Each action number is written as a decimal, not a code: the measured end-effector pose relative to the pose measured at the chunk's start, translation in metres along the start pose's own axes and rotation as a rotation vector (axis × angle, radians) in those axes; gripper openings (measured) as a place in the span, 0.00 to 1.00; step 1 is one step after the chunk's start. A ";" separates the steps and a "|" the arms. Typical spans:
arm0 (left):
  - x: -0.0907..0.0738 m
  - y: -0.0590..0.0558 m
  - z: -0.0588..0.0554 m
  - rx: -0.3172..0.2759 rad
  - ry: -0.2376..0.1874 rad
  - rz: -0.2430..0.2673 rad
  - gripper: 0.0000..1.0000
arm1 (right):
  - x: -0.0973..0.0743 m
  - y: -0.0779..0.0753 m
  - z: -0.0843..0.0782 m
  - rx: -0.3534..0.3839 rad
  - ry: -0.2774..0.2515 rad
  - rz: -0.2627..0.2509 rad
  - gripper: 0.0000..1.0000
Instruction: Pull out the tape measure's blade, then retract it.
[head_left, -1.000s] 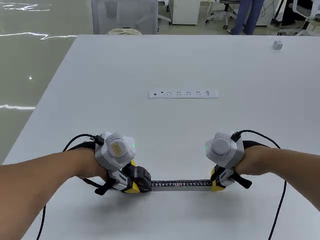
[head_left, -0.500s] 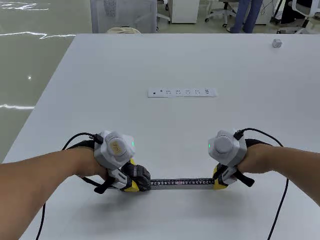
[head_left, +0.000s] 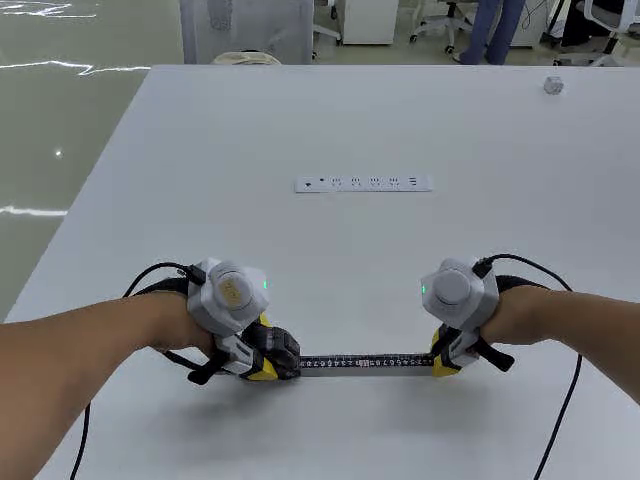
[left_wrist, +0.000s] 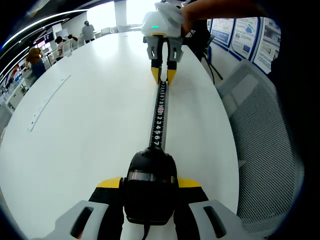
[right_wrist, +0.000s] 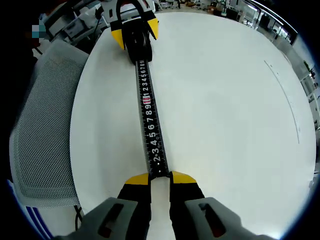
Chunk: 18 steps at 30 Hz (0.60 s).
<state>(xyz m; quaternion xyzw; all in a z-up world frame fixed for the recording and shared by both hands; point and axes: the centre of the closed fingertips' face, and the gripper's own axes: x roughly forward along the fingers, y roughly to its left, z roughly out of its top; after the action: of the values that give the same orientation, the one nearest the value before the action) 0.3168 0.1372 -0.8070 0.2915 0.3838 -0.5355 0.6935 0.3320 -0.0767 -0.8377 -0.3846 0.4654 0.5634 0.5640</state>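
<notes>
Rightward, lower frame, my right gripper (head_left: 444, 366), clamped on the blade (head_left: 365, 361), drew more out; left gripper (head_left: 266, 368) clamps the tape-measure case (head_left: 281, 351); retraction pending.

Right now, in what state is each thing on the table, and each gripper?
Tape measure case: lying on the table, clamped between the left jaws.
Blade: pulled out part way, straight and flat on the table, numbers up.
Left gripper: shut on the case.
Right gripper: shut on the blade's end.
Power strip: lying flat, nothing plugged in.
</notes>
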 end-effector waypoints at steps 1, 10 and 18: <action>0.000 0.000 0.000 -0.001 -0.001 0.001 0.35 | 0.000 0.000 0.000 0.002 0.000 0.000 0.11; 0.000 0.000 0.000 -0.002 -0.004 0.001 0.35 | 0.000 0.000 -0.004 0.007 0.004 -0.001 0.11; 0.000 0.001 0.000 -0.002 -0.003 0.001 0.35 | -0.002 -0.001 -0.007 0.011 0.006 -0.004 0.11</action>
<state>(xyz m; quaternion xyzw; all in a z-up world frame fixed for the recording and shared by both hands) 0.3176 0.1372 -0.8068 0.2902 0.3833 -0.5352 0.6946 0.3321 -0.0837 -0.8381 -0.3843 0.4694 0.5587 0.5655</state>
